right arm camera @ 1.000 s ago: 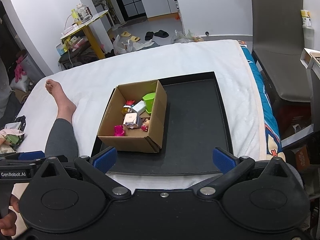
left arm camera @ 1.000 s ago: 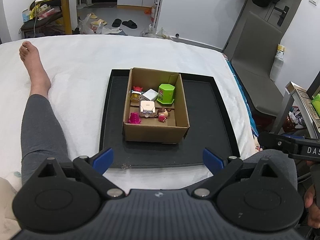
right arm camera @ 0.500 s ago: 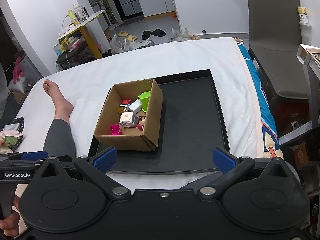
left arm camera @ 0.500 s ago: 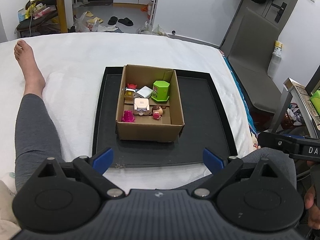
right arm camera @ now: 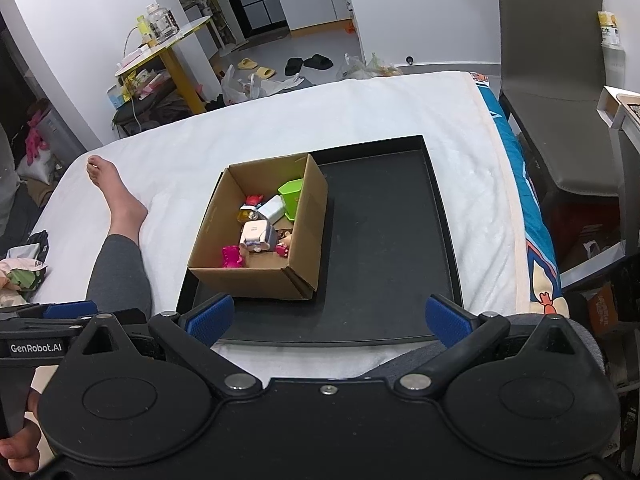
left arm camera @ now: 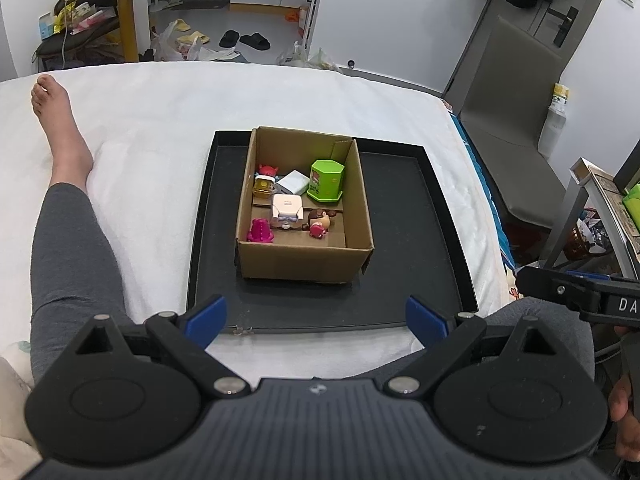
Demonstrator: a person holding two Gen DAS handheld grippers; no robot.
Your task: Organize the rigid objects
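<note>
An open cardboard box (left arm camera: 304,258) (right arm camera: 248,280) stands on a black tray (left arm camera: 404,240) (right arm camera: 384,248) on the white bed. Inside it lie several small toys: a green hexagonal container (left arm camera: 326,180) (right arm camera: 291,196), a white box toy (left arm camera: 286,208) (right arm camera: 256,234), a pink figure (left arm camera: 260,231) (right arm camera: 231,257), a red figure (left arm camera: 267,170), a yellow one (left arm camera: 262,187) and a small doll (left arm camera: 319,225). My left gripper (left arm camera: 316,316) is open and empty, held back near the tray's front edge. My right gripper (right arm camera: 326,316) is open and empty too, likewise short of the tray.
The person's leg and bare foot (left arm camera: 52,120) lie on the bed left of the tray. A grey chair (left arm camera: 516,152) stands right of the bed. A yellow table (right arm camera: 168,52) and slippers are on the floor beyond.
Both grippers have drawn back and shifted a little; the box and tray look farther off. The toys in the box have not moved.
</note>
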